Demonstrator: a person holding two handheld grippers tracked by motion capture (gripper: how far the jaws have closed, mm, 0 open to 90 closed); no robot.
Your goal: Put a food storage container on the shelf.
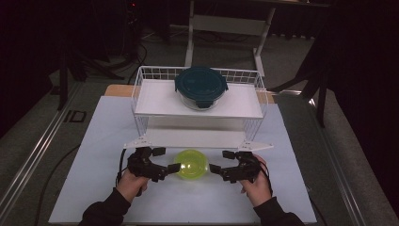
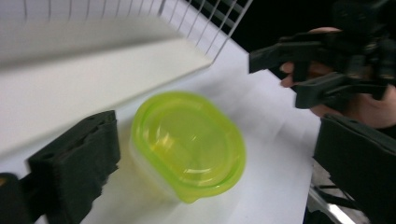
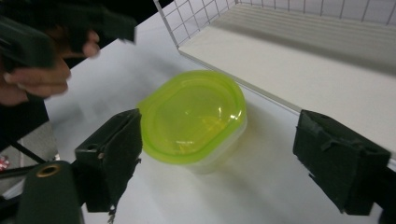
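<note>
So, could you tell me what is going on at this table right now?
A person holds a gripper in each hand on either side of a yellow-green lidded container that sits on the white table, just in front of a white wire rack. The left gripper and the right gripper both stand open, their fingers apart from the container. A round glass container with a dark teal lid rests on the rack's upper shelf.
</note>
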